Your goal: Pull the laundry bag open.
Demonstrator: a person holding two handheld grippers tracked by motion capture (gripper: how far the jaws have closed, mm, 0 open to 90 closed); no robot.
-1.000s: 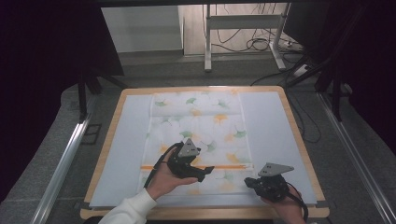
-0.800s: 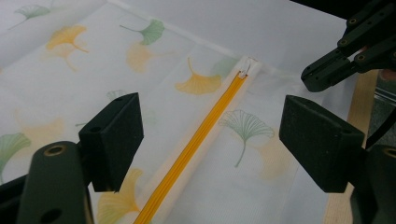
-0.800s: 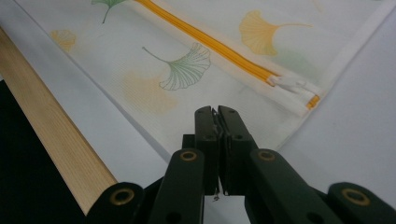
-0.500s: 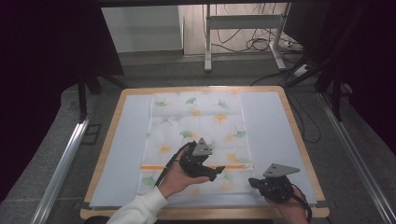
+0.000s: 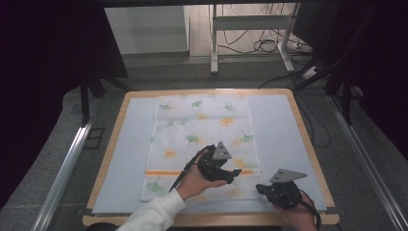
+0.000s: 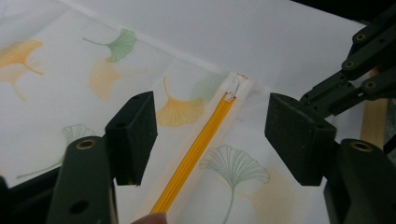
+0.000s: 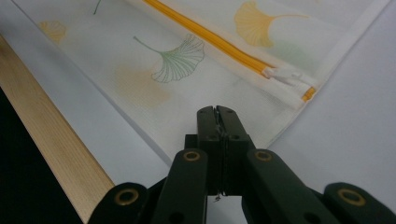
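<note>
We are sliding our left gripper [image 6: 210, 140], jaws narrowing but empty, toward the zipper pull [image 6: 232, 89]; right gripper [image 7: 218, 122] is pinching the pouch [image 7: 154, 84] corner.

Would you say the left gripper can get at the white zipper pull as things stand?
Probably yes: the left gripper has open jaws that have just been closing, the orange zipper runs between them, and nothing covers the white zipper pull ahead.
</note>
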